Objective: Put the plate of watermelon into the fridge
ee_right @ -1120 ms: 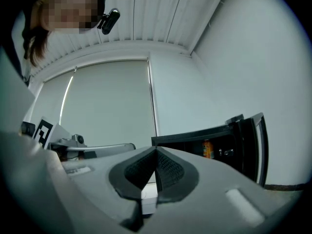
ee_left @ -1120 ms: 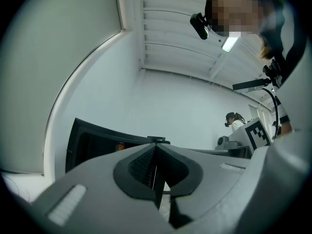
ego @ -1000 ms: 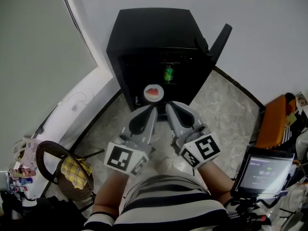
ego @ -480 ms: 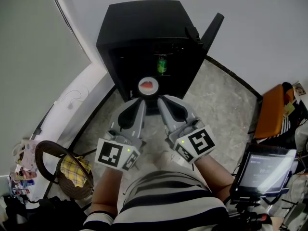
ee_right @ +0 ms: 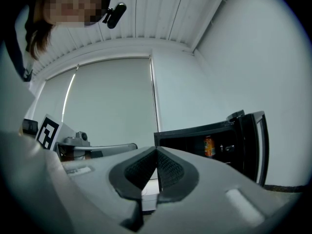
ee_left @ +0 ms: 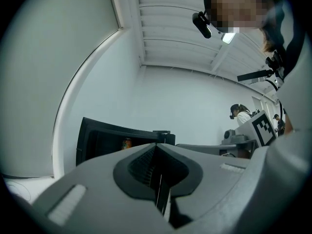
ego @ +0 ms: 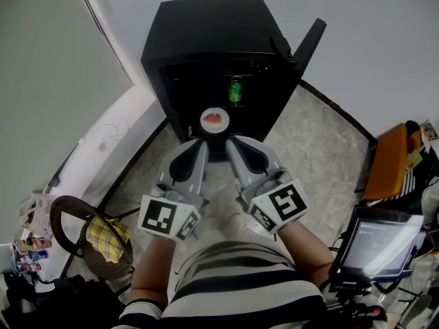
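The plate (ego: pixel 215 120) of watermelon (ego: pixel 215 118) is at the open fridge's (ego: pixel 206 26) front; the left gripper (ego: pixel 200 141) and right gripper (ego: pixel 232 141) each pinch its rim. A can (ego: pixel 235 90) stands inside the fridge.

A round basket (ego: pixel 68 201) holding a yellow cloth (ego: pixel 103 237) sits on the floor (ego: pixel 322 149) at left, with an orange object (ego: pixel 385 163) and a lit screen (ego: pixel 377 245) at right.

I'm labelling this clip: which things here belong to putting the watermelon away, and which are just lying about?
Part of the job: plate of watermelon, gripped at its rim by the left tongs and right tongs; the open fridge.

Just lying about: can inside the fridge; basket with a yellow cloth; orange case; screen.
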A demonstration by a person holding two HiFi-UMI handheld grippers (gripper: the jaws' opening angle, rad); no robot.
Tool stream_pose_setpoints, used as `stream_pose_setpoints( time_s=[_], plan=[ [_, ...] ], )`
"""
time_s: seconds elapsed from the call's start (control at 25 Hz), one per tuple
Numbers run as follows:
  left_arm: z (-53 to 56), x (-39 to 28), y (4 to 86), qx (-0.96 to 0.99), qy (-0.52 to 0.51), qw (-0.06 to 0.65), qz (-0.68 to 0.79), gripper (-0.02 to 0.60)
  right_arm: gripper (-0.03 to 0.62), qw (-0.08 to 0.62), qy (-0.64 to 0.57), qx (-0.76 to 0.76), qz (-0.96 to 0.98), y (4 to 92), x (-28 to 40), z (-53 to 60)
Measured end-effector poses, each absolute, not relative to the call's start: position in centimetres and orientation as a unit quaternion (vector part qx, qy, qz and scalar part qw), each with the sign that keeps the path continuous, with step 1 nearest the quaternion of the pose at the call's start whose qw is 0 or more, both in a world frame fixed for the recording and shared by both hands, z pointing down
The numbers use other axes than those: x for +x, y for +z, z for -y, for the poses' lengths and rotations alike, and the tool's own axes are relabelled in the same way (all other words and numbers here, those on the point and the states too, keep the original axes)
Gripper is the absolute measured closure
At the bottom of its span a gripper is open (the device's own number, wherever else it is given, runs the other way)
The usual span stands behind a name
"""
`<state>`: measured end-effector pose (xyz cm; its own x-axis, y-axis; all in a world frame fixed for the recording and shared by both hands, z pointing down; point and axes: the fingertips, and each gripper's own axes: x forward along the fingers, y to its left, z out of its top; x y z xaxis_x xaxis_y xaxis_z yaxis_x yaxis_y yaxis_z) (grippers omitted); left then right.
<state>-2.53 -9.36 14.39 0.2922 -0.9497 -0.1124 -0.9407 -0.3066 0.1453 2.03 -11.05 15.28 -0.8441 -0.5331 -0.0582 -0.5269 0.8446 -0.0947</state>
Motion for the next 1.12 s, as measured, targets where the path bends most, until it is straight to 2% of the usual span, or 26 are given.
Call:
stream_pose_setpoints(
  time_s=[1.12],
  plan=[
    [9.8, -2.9, 15.8, 0.799, -0.068, 0.044, 0.595, 0.578, 0.598, 0.035, -0.038, -0.283, -0.958, 15.9, 1.7, 11.5]
  ],
)
